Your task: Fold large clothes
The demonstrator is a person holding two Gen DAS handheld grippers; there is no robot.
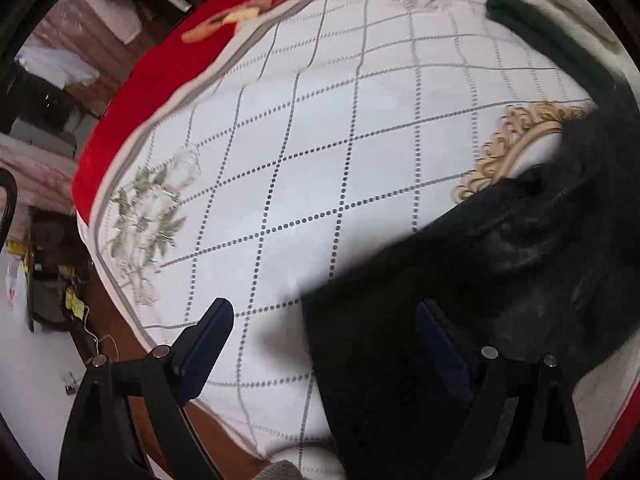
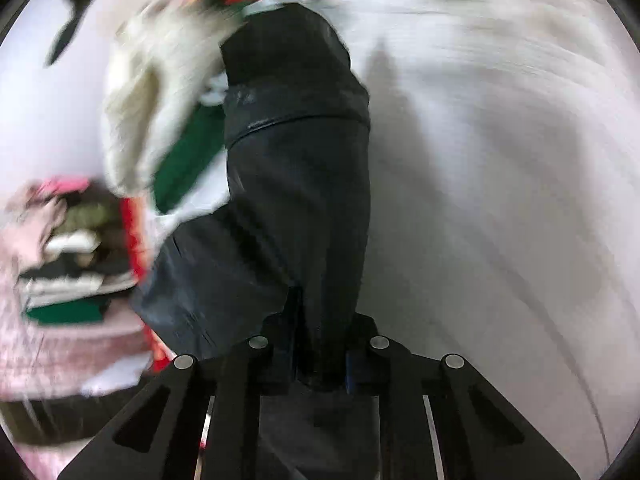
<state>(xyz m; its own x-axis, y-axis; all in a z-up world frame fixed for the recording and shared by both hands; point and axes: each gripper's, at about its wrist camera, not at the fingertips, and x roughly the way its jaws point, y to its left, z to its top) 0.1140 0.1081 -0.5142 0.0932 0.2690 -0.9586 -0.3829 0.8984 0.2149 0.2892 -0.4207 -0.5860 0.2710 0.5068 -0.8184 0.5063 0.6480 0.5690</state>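
Note:
A large black garment (image 1: pixel 500 264) lies on the white checked bed cover (image 1: pixel 312 148) at the right of the left wrist view. My left gripper (image 1: pixel 324 340) is open just above the cover, its right finger (image 1: pixel 436 344) against the garment's edge and its left finger (image 1: pixel 208 336) over bare cover. In the right wrist view my right gripper (image 2: pixel 318 344) is shut on the black garment (image 2: pixel 296 184), which stretches away from the jaws in a long band. That view is blurred by motion.
A red blanket (image 1: pixel 132 92) borders the cover at the left. A white and green garment (image 1: pixel 560 20) lies at the far right; it also shows in the right wrist view (image 2: pixel 160 112). A stack of folded clothes (image 2: pixel 76 264) sits at left. Floor and furniture lie beyond the bed (image 1: pixel 36 344).

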